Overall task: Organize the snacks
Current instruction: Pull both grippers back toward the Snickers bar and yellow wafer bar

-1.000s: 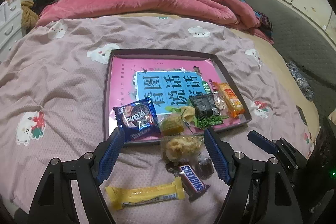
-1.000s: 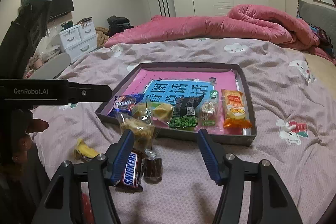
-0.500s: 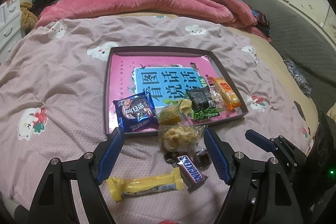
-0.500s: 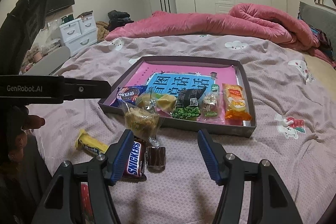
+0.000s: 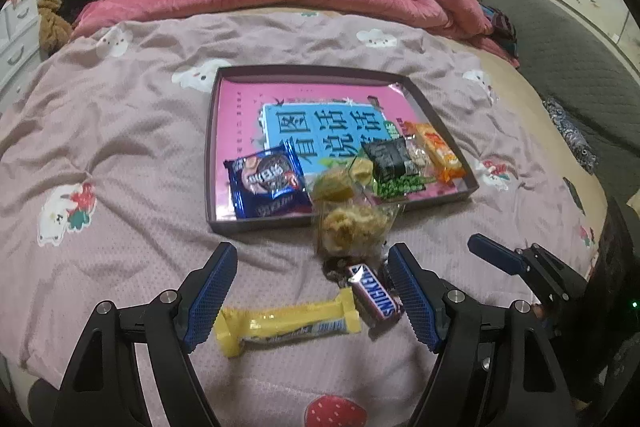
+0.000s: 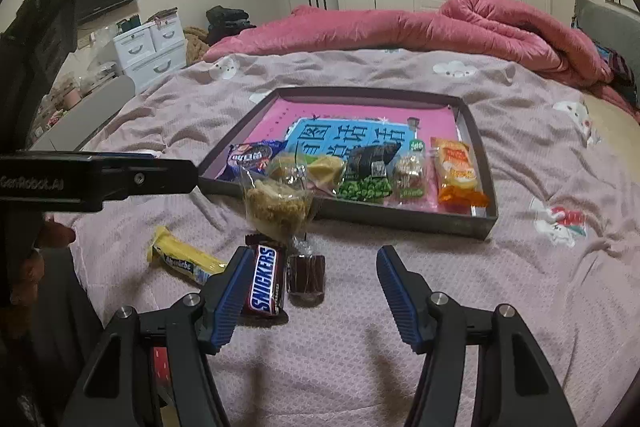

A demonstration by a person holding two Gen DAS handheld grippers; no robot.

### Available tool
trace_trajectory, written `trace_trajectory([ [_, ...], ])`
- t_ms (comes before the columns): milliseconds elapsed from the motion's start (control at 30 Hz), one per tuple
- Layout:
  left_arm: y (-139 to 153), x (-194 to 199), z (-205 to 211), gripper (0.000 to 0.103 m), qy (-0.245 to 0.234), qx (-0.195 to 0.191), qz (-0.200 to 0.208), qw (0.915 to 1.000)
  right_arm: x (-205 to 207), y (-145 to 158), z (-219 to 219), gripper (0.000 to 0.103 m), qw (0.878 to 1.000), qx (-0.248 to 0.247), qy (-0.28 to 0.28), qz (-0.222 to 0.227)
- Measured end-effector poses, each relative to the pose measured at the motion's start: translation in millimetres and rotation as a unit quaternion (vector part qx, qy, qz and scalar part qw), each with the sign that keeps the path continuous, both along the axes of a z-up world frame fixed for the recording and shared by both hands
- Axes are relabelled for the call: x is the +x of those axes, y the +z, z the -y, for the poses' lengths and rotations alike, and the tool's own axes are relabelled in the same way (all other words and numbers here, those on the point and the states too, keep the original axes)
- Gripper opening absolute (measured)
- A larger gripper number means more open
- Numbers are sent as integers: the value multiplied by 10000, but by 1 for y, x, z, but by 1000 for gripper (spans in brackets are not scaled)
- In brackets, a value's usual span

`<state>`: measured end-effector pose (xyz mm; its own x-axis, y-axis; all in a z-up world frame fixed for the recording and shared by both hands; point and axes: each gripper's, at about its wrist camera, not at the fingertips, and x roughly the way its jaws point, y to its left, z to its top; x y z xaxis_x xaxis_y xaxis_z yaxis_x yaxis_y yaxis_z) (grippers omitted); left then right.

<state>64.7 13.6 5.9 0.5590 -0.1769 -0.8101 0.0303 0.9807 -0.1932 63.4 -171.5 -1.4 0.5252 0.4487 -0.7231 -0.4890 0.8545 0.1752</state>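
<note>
Below us, we held both grippers wide open and empty over a soft, dimpled pink bedsheet [image 5: 132,131] printed with cartoon clouds. We kept the left gripper [image 5: 310,297] low at the bottom of its view, its ribbed blue pads [image 5: 210,293] spread around a glossy yellow bar [image 5: 286,325], a long flat wrapper lying nearly level across the frame with crimped ends pointing left and right. Just right of it lay the Snickers bar [image 5: 374,295], a short brown foil block whose long axis ran diagonally from upper left to lower right in that view; in the right wrist view it [image 6: 264,279] stood almost upright in the frame, touching the inner edge of our right gripper's [image 6: 310,291] left pad. Beside it sat a small dark square chocolate [image 6: 307,277] in clear wrap. Above these a crinkly transparent bag of pale crumbly pastry [image 6: 278,207] leaned against the near wall of the shallow, dark, rectangular cardboard tray [image 6: 482,163]. Within the tray, on a pink and blue printed sheet, we saw a shiny blue cookie pack [image 5: 266,183], a black packet over green peas [image 6: 366,187] and an orange packet [image 6: 456,171] lined along the near edge.
</note>
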Motion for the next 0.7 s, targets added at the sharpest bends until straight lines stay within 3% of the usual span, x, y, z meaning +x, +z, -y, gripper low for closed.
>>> trace_trajectory([
  [700,-39,-15,-12,79,-1,90,-722,9973,20,-39,-12,63,9976,-39,-33,-694],
])
